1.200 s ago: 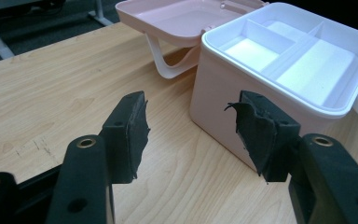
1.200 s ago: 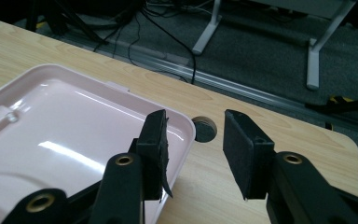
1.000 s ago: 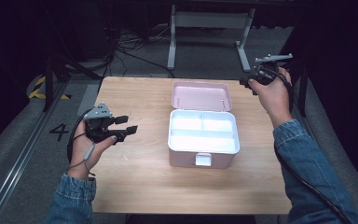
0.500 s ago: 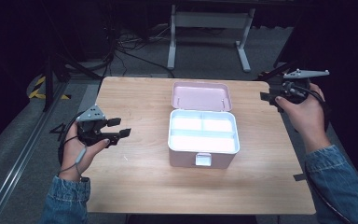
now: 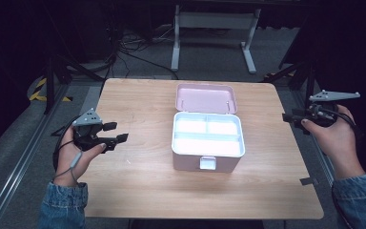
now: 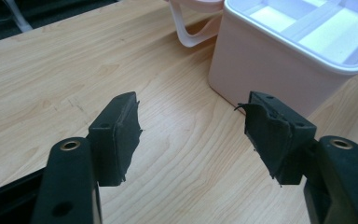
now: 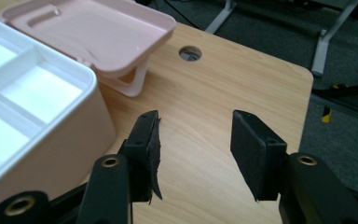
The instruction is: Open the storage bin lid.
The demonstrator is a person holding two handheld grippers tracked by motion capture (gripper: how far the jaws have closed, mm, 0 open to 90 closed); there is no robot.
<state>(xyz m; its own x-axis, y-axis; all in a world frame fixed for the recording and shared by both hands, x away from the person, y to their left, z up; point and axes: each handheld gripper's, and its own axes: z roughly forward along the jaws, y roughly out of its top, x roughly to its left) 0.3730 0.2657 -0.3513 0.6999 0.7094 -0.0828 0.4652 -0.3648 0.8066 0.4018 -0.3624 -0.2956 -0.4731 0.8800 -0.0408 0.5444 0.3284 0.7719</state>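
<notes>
- The pink box (image 5: 208,143) stands on the table (image 5: 138,191), about midway between the left and right edges and a little nearer the far edge than the near one.
- Its lid (image 5: 206,98) is thrown back and lies open toward the far edge, inner side up.
- Inside sits a white tray (image 5: 208,136) split into compartments: two smaller ones at the back and a long one at the front.
- A small latch (image 5: 208,163) hangs on the front wall, facing the near edge.
- The left tool (image 5: 115,133) hovers over the table near the left edge, well apart from the box and pointing toward it; its jaws have just been opening and stand released, with nothing between them.
- In the left gripper view the box's pink wall (image 6: 261,60) lies ahead, beyond the jaws.
- The right tool (image 5: 288,118) is held just off the right edge, pointing at the box; its jaws have just been opening too, released and empty.
- A round hole (image 7: 189,53) pierces the table near its far right corner.
</notes>
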